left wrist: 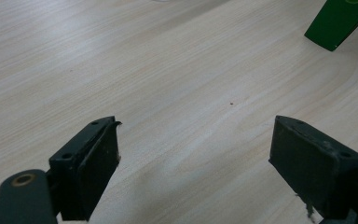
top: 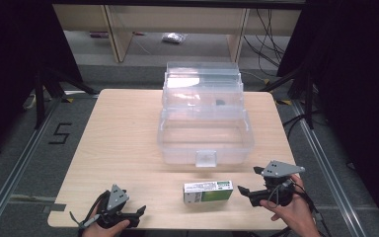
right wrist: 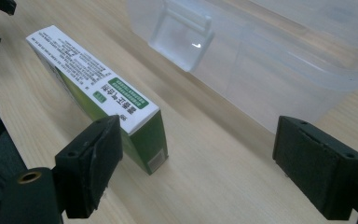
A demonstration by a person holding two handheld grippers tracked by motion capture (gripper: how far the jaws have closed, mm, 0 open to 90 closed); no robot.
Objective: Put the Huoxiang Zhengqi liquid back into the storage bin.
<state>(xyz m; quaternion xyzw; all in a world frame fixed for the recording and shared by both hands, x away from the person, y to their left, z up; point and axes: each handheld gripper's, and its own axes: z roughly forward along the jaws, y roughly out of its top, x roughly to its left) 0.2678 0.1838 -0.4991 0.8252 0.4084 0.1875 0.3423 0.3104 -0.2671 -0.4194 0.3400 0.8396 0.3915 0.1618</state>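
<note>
One green-and-white carton (top: 208,191) lies flat on the surface (top: 128,138), long axis crosswise; right gripper (top: 244,192) nearest, at its end, fingers open, empty. Left gripper (top: 140,213) farther, likewise open.

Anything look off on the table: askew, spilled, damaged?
Nothing stands out. The clear bin sits open and upright mid-table, with no contents I can make out apart from a small dark spot I can't identify. The green-and-white box lies flat and intact in front of it. Both grippers, left and right, are open and hold nothing.
</note>
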